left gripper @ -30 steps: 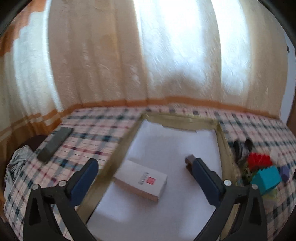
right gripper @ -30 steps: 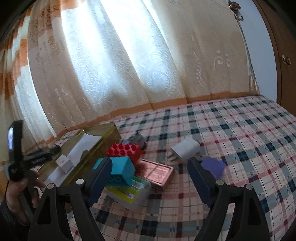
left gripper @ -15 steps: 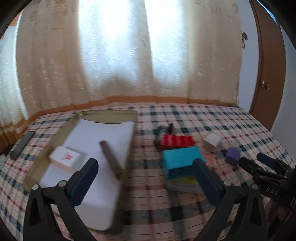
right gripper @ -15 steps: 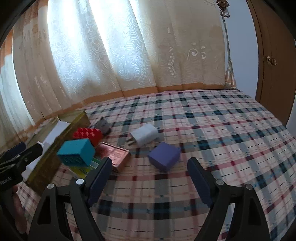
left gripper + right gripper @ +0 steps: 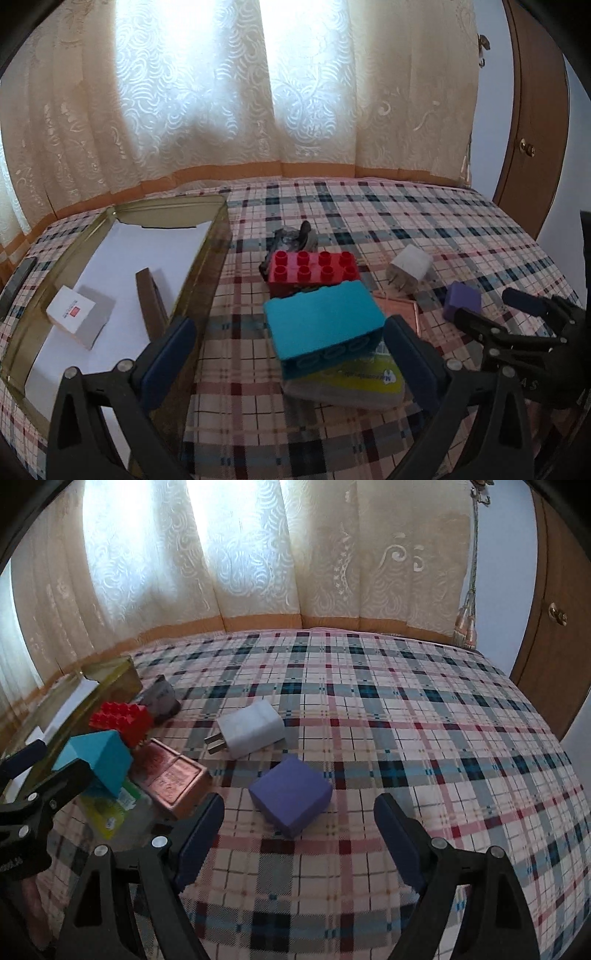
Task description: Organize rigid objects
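Purple box point(image 5: 290, 800) lies on the plaid bed point(image 5: 406, 716) straight ahead between my right gripper point(image 5: 299, 829)'s wide-open, empty fingers; my left gripper point(image 5: 288, 354), also open and empty, frames the teal block point(image 5: 322, 325), long axis crosswise.

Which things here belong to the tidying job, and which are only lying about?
Job:
- tin tray
- teal block
- red brick
- charger
- purple box
- copper case
- yellow pack
- white box and brown bar, already in the tray

Lying about:
- remote
- curtains
- door
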